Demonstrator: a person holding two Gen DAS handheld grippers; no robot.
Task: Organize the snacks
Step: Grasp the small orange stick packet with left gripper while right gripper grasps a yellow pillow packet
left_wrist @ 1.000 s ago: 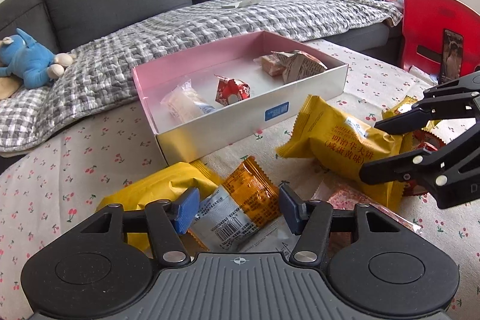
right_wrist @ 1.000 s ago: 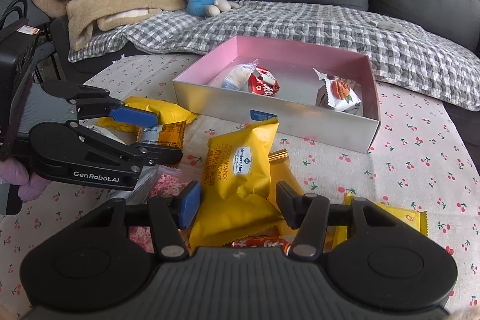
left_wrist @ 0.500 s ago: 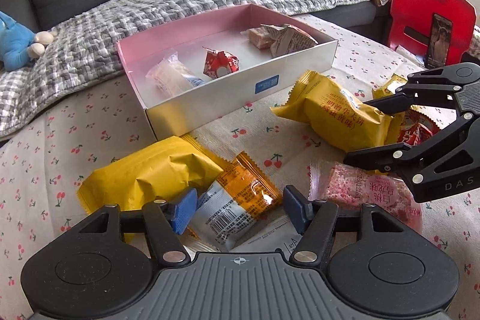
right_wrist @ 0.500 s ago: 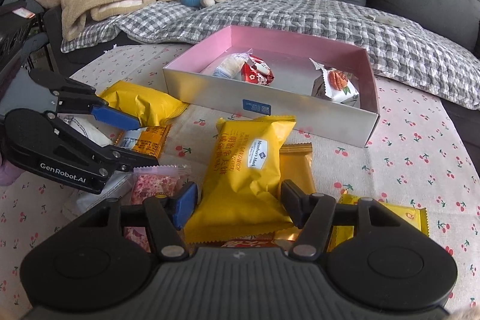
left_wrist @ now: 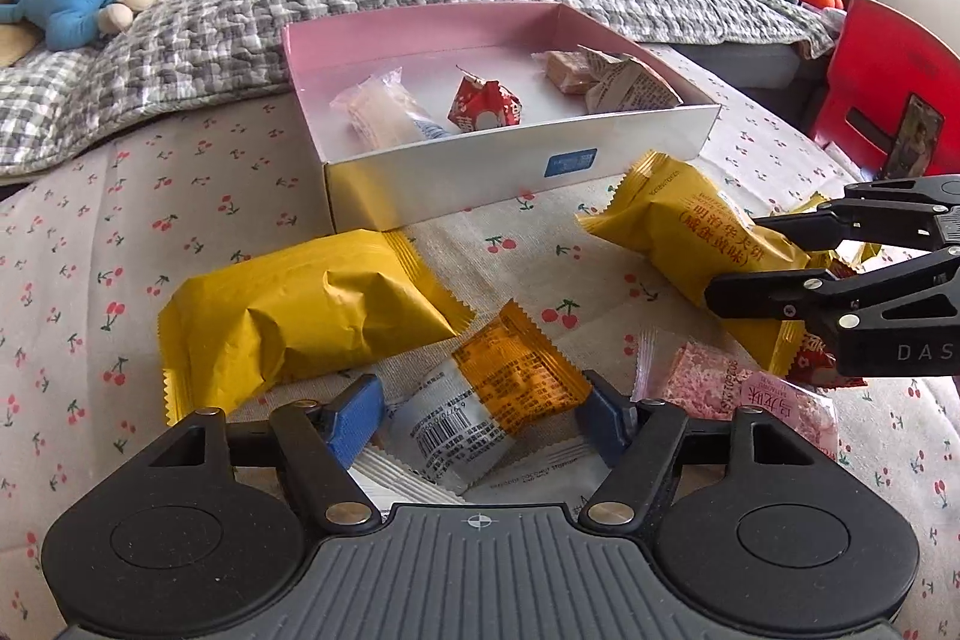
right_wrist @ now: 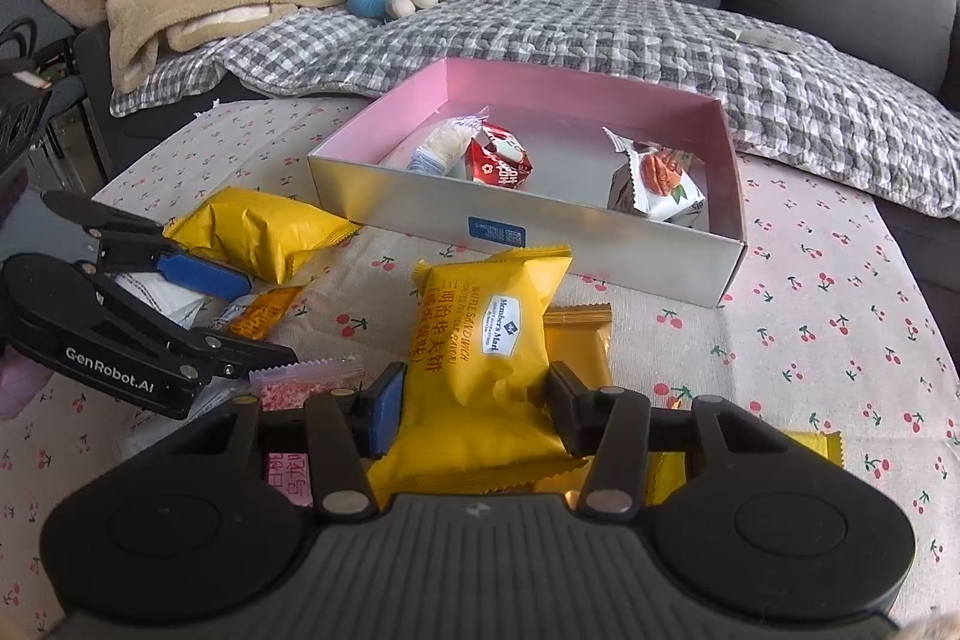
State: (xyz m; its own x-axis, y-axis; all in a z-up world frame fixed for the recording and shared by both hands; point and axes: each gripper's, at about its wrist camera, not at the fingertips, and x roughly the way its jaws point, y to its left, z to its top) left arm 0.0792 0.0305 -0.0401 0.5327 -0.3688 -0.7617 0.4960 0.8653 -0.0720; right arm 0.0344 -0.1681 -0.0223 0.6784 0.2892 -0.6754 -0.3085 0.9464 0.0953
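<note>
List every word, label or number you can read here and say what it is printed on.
"GenRobot.AI": side of the left tool.
"DAS", cut off at the frame edge: side of the right tool.
"Member's Mark" and "WAFFLE SANDWICH": yellow waffle pack.
Chinese characters: on that pack and the pink packet.
Barcode digits on the orange-and-white packet: too small.
Blue label on the box: too small.

I see bare tablecloth (left_wrist: 120, 196) left of the pink box (left_wrist: 600, 16), an open way in. Ahead, yellow packets (left_wrist: 300, 304) crowd the near wall; my right gripper (left_wrist: 738, 256) blocks the right side.
</note>
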